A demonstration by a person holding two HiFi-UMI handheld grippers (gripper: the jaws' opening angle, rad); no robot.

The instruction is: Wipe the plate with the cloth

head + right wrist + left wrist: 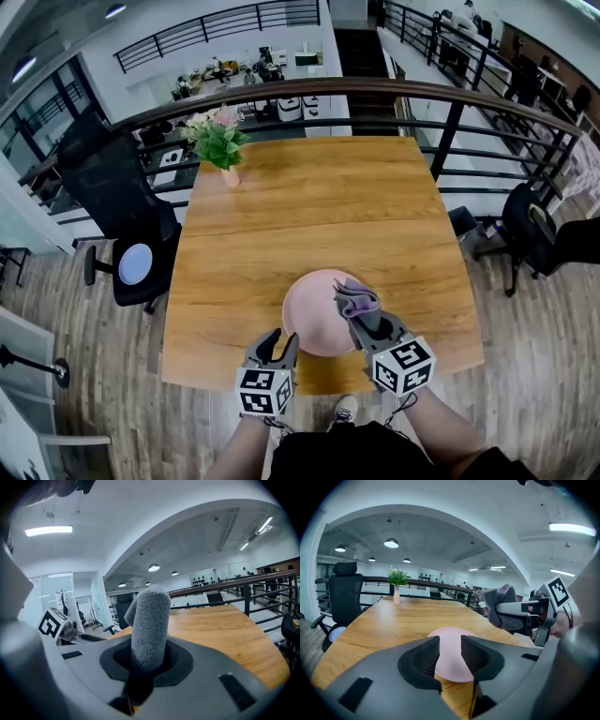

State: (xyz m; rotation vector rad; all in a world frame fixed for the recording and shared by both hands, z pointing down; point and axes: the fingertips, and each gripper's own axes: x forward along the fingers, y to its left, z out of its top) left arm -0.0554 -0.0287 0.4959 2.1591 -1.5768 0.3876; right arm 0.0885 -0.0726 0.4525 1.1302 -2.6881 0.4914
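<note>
Pink round plate (314,314) is sitting near the front edge of the wooden table (281,216), with the left gripper (277,343) standing open and empty just beside its rim and the right gripper (364,321) clamping a bunched grey cloth (356,298) over it.

- left gripper (278,343): jaws sitting apart, nothing pinched, pointing forward and a bit down
- right gripper (371,326): clamped on the grey cloth (150,620), which pokes up out of the jaws
- left forearm (234,455) and right forearm (450,433) reach forward, grippers side by side
</note>
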